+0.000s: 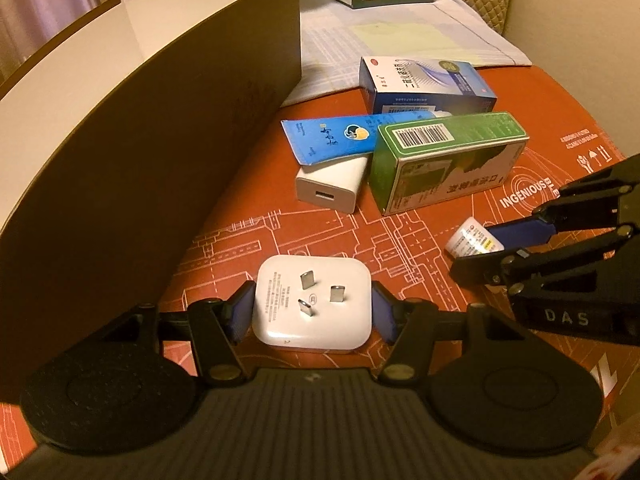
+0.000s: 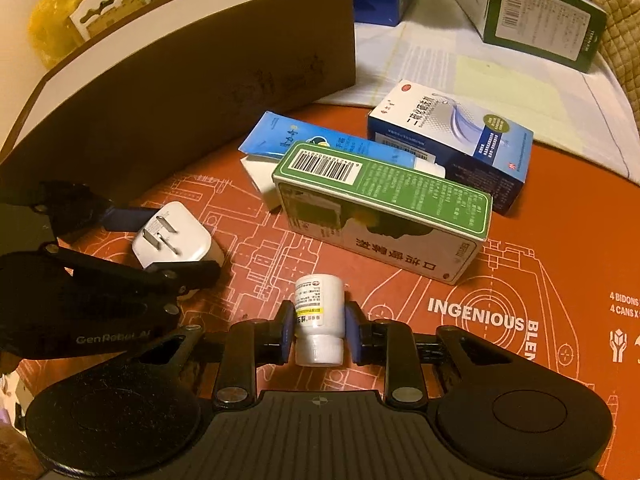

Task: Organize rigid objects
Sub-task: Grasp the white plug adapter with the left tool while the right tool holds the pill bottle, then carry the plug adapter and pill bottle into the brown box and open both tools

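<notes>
My left gripper (image 1: 312, 314) is shut on a white square plug adapter (image 1: 312, 304), prongs facing up, its blue pads pressing both sides just over the orange printed cardboard (image 1: 500, 320). The right wrist view shows the same adapter (image 2: 172, 236) between the left gripper's fingers (image 2: 166, 244). My right gripper (image 2: 318, 328) is shut on a small white medicine bottle (image 2: 319, 312), which lies with its cap toward the camera. In the left wrist view this bottle (image 1: 472, 238) sits in the right gripper (image 1: 480, 254) at the right.
A large brown box (image 1: 160, 120) with a white inside stands open at the left. Behind the grippers lie a green carton (image 1: 440, 160), a blue tube (image 1: 332, 136), a white charger (image 1: 332, 188) and a blue-white carton (image 1: 428, 84). Papers and more cartons lie further back.
</notes>
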`<state>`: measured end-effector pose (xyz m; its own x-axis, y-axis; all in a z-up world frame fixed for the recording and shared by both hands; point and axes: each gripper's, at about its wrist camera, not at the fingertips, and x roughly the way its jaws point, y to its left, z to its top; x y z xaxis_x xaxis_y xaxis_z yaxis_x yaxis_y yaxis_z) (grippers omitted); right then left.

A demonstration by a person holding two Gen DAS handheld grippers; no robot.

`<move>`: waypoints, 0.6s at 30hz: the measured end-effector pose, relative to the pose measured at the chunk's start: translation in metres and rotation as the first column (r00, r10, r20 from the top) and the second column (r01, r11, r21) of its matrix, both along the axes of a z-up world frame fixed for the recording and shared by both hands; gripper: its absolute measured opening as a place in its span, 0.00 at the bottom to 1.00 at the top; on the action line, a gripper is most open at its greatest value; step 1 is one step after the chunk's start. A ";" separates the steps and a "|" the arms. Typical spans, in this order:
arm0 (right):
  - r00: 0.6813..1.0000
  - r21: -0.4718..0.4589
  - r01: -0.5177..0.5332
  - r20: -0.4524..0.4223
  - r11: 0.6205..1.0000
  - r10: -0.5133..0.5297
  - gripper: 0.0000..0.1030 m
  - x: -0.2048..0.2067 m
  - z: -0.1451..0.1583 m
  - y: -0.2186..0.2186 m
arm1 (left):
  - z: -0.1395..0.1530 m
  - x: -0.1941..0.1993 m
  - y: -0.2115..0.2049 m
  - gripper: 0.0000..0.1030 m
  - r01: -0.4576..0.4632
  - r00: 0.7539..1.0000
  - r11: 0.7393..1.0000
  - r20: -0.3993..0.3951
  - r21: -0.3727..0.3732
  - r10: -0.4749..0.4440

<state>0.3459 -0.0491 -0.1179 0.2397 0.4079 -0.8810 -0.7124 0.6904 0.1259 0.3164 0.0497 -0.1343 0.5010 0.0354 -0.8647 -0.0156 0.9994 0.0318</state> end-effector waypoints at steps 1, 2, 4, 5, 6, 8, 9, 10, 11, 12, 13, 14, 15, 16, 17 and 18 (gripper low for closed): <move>1.000 -0.003 -0.007 -0.001 1.000 0.007 0.23 0.000 0.000 -0.001 | 0.000 -0.001 -0.001 0.55 -0.007 1.000 1.000 -0.004 -0.001 0.007; 1.000 -0.003 -0.014 -0.002 1.000 0.014 0.23 0.001 0.001 -0.002 | 0.000 -0.002 -0.002 0.54 -0.015 1.000 1.000 -0.007 -0.002 0.015; 0.999 0.002 -0.032 -0.004 0.999 0.032 0.23 0.001 0.003 -0.004 | 0.001 -0.004 -0.004 0.54 -0.036 0.999 0.999 -0.011 -0.003 0.036; 0.999 0.006 -0.041 -0.005 0.999 0.041 0.23 0.002 0.005 -0.005 | 0.002 -0.005 -0.006 0.54 -0.046 0.999 0.999 -0.012 -0.005 0.046; 0.999 0.010 -0.049 -0.005 0.999 0.049 0.23 0.002 0.007 -0.006 | 0.004 -0.007 -0.007 0.54 -0.057 0.998 0.998 -0.010 -0.008 0.057; 0.998 0.017 -0.068 -0.002 0.998 0.068 0.23 0.002 0.011 -0.009 | 0.009 -0.010 -0.010 0.54 -0.077 0.997 0.997 0.001 -0.013 0.077; 0.997 0.023 -0.079 -0.002 0.997 0.079 0.23 0.003 0.014 -0.010 | 0.012 -0.012 -0.012 0.54 -0.086 0.996 0.996 0.008 -0.013 0.086; 0.996 0.030 -0.090 -0.003 0.995 0.090 0.23 0.003 0.017 -0.012 | 0.017 -0.014 -0.014 0.54 -0.095 0.995 0.995 0.017 -0.013 0.095; 0.995 0.039 -0.101 -0.004 0.994 0.101 0.23 0.004 0.021 -0.014 | 0.021 -0.015 -0.016 0.54 -0.104 0.994 0.995 0.023 -0.013 0.104; 0.994 0.047 -0.111 -0.004 0.993 0.111 0.23 0.004 0.024 -0.016 | 0.025 -0.017 -0.018 0.54 -0.114 0.993 0.993 0.031 -0.014 0.115; 0.993 0.055 -0.120 -0.004 0.991 0.121 0.23 0.004 0.028 -0.018 | 0.031 -0.020 -0.020 0.54 -0.127 0.991 0.992 0.043 -0.015 0.128; 0.991 0.060 -0.130 -0.004 0.990 0.131 0.23 0.004 0.031 -0.019 | 0.036 -0.022 -0.022 0.54 -0.138 0.989 0.990 0.052 -0.017 0.139; 0.990 0.067 -0.142 -0.003 0.988 0.142 0.23 0.004 0.034 -0.020 | 0.041 -0.025 -0.023 0.54 -0.150 0.987 0.988 0.059 -0.019 0.151; 0.988 0.075 -0.153 -0.001 0.985 0.153 0.23 0.003 0.038 -0.021 | 0.046 -0.028 -0.024 0.54 -0.164 0.984 0.986 0.064 -0.020 0.165; 0.987 0.081 -0.163 0.000 0.983 0.163 0.23 0.002 0.041 -0.022 | 0.051 -0.031 -0.025 0.54 -0.178 0.982 0.984 0.069 -0.019 0.178; 0.985 0.088 -0.174 -0.001 0.981 0.175 0.23 0.001 0.045 -0.022 | 0.056 -0.034 -0.026 0.54 -0.190 0.979 0.982 0.074 -0.017 0.191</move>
<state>0.3467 -0.0709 -0.0730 0.1508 0.5182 -0.8419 -0.8195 0.5418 0.1867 0.2821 0.0240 -0.0781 0.5489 0.1282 -0.8260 -0.2080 0.9780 0.0136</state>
